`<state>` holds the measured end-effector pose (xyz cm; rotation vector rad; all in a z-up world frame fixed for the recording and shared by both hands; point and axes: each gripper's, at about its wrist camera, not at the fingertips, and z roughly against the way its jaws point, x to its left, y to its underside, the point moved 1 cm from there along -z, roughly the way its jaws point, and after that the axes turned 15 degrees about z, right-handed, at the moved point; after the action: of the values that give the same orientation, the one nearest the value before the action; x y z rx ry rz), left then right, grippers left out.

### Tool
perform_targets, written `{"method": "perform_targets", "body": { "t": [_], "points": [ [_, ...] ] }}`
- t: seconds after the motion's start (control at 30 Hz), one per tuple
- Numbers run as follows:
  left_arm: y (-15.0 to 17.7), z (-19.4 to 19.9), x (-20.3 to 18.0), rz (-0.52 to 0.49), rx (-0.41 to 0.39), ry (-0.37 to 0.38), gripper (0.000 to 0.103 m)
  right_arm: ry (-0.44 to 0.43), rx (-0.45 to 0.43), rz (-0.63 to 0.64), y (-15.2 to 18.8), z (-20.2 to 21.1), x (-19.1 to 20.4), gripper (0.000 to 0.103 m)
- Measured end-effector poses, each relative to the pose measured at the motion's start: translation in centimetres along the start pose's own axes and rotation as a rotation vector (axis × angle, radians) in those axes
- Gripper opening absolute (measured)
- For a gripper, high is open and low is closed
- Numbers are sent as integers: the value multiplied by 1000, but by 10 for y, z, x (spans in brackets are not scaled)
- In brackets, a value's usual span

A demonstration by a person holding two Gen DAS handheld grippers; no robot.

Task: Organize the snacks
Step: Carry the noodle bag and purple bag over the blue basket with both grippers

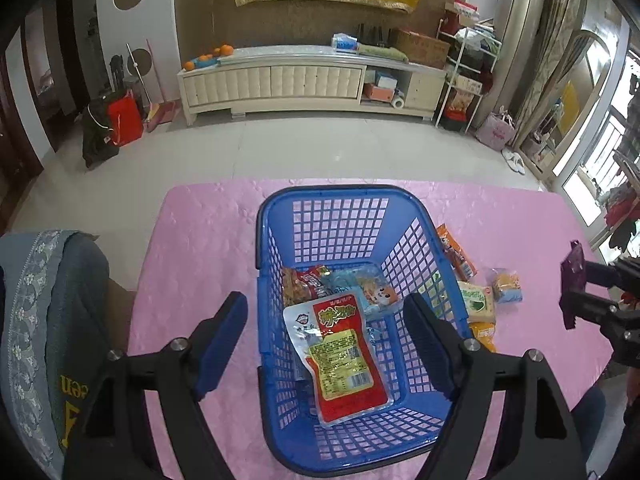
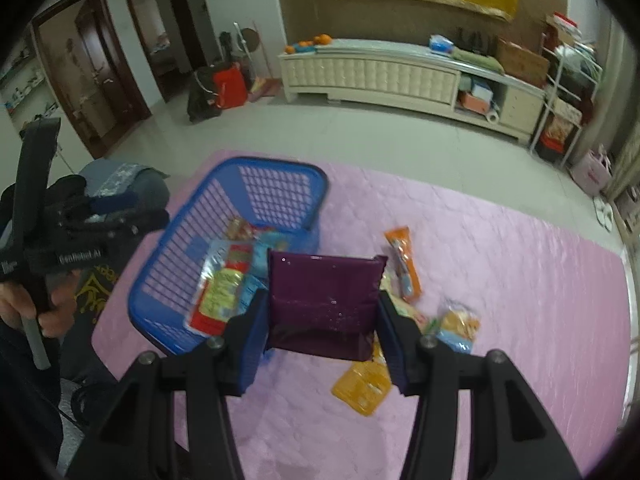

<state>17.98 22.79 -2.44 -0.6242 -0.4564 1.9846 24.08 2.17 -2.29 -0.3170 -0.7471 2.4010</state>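
Observation:
A blue plastic basket point(image 1: 320, 196) stands on the pink tablecloth point(image 1: 200, 232) and holds several snack packets, with a red and yellow packet point(image 1: 340, 356) on top. My left gripper point(image 1: 326, 340) is open and empty above the basket's near side. My right gripper point(image 2: 322, 312) is shut on a purple snack packet point(image 2: 324, 296) and holds it above the cloth, just right of the basket point(image 2: 256, 168); it also shows in the left wrist view point(image 1: 572, 280). Loose snacks lie right of the basket: an orange stick packet point(image 2: 404, 264), a small bread packet point(image 2: 458, 324) and a yellow packet point(image 2: 364, 388).
A chair with a grey lace-trimmed cover point(image 1: 48, 320) stands at the table's left edge. The pink cloth stretches bare to the right of the snacks point(image 2: 540, 300). A long cream TV cabinet point(image 1: 280, 80) stands across the tiled floor.

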Motion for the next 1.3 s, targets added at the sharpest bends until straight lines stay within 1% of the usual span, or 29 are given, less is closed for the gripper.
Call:
{"method": "perform_targets", "body": {
  "t": [0.33, 0.67, 0.93, 1.03, 1.2, 1.23, 1.3],
  "points": [
    [2, 14, 17, -7, -40, -12, 79, -59, -3, 72, -39, -29, 24, 56],
    [-1, -2, 29, -15, -15, -34, 79, -77, 27, 146, -72, -74, 43, 56],
    [-7, -24, 45, 15, 13, -34, 79, -65, 66, 149, -79, -115, 42, 56],
    [-9, -33, 48, 19, 25, -32, 79, -75, 81, 123, -78, -123, 40, 57],
    [-12, -41, 47, 21, 39, -30, 79, -55, 91, 145, -79, -129, 40, 57],
    [-12, -41, 46, 22, 39, -29, 79, -51, 91, 147, -79, -130, 40, 57],
    [-12, -41, 46, 26, 38, -26, 79, -50, 95, 145, -80, -130, 39, 63]
  ]
}}
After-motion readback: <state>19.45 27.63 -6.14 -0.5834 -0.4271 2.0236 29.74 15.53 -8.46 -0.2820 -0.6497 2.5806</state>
